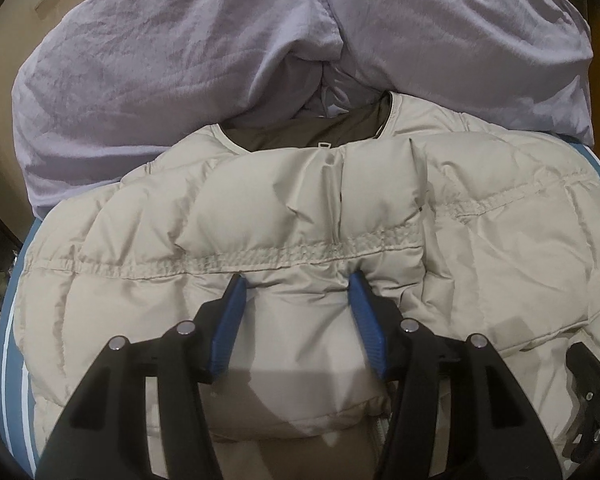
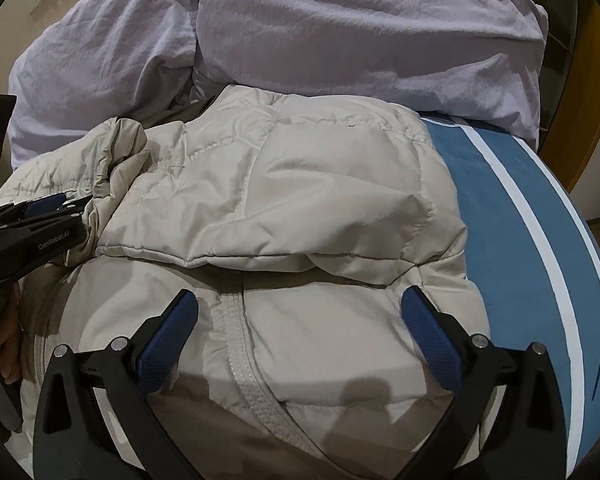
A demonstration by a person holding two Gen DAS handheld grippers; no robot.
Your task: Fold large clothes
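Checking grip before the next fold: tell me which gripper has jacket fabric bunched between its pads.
The left gripper: a puffed fold of the beige jacket sits between its pads. The right gripper stands wide open above the jacket.

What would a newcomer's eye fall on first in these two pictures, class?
First, the puffy cream down jacket spread across the middle, its collar toward the far side and one sleeve folded over its body. Behind it lies a rumpled lilac duvet, and under it a blue sheet with a white stripe shows at the right. Nearest the camera, the left gripper has a puff of jacket between its blue pads, while the right gripper stands open above the fabric.
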